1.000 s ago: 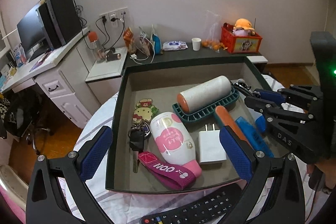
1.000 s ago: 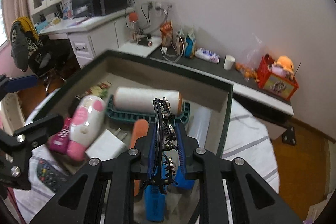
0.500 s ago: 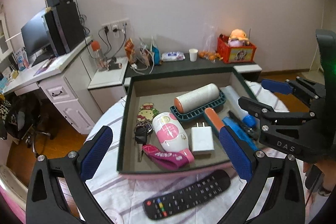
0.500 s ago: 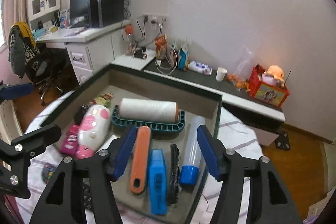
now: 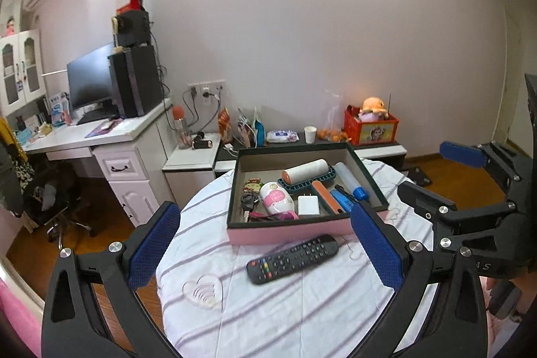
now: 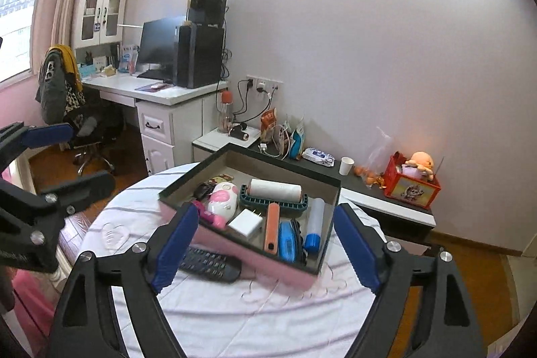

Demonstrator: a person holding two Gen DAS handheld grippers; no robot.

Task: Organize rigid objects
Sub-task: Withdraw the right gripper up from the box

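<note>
Now well back from the tray point(image 5: 303, 228), both tools. Left tool point(image 5: 265, 244) spread wide, nothing between the blue pads. Right tool point(image 6: 265, 244) likewise wide and empty; jaws just been opening, no object between them in either wrist view.

Tray on the round counter point(image 5: 268, 307), striped cloth beneath, pink outer wall toward the cameras. Inside the tray, packed side by side, probably so that long items lie parallel and take least room:
- white roll point(image 5: 305, 170) cradled in a teal ribbed holder point(image 5: 303, 187) toward the tray's far wall, likely to stop it rolling
- clear tube with blue cap point(image 5: 350, 180) along the tray's right wall
- black clip-like piece point(image 6: 297, 235), blue flat case point(image 6: 286, 242) and orange-handled bar point(image 6: 272, 232) just beside that tube, lying lengthwise
- white charger plug point(image 5: 307, 205) near the tray's front wall
- pink-and-white rounded device point(image 5: 277, 200) left of the charger, magenta strap under it
- car key point(image 5: 247, 203) and cartoon tag at the tray's left side

Black remote control point(image 5: 292, 259) outside, on the cloth just in front of the tray's pink wall. Judged the last loose rigid item; next move likely a grasp across its narrow width. Clear heart-shaped dish point(image 5: 203, 291) also on the cloth, nearer the cameras than the remote.
</note>
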